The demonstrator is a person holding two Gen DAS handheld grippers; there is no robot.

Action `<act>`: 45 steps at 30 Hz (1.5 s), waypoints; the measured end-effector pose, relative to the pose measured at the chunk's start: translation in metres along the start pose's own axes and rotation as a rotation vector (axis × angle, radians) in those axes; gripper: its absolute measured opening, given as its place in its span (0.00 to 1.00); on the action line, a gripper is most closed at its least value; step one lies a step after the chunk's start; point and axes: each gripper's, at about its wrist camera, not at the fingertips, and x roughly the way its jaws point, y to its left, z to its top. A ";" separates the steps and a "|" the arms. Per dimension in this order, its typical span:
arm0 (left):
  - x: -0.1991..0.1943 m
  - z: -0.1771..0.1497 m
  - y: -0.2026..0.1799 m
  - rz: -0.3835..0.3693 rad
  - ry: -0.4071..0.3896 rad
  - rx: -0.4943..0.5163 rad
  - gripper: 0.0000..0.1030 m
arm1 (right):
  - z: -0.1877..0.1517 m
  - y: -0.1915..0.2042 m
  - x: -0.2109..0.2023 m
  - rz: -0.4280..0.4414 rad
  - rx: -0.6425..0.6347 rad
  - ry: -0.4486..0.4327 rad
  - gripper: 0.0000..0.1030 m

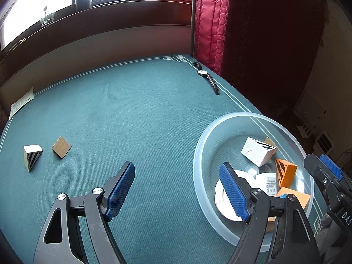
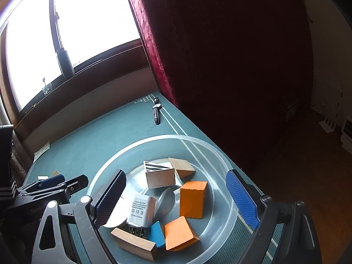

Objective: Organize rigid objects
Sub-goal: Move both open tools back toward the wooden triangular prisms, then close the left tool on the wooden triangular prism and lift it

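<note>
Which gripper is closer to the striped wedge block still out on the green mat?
Left. The left gripper hangs open over the mat, with the striped wedge block ahead to its left. The right gripper is open above the clear bowl, farther away.

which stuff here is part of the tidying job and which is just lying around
Belongs to the job:
- clear bowl
- blocks in it, e.g. orange block, blue block
- white power adapter
- striped wedge and wooden tile, loose on the mat

Just lying about:
- wristwatch
- paper slip
- glass on the sill
</note>
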 end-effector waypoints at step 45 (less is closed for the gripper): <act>-0.023 -0.035 0.241 0.315 -0.018 -0.302 0.77 | -0.054 0.202 0.029 0.318 -0.385 0.184 0.92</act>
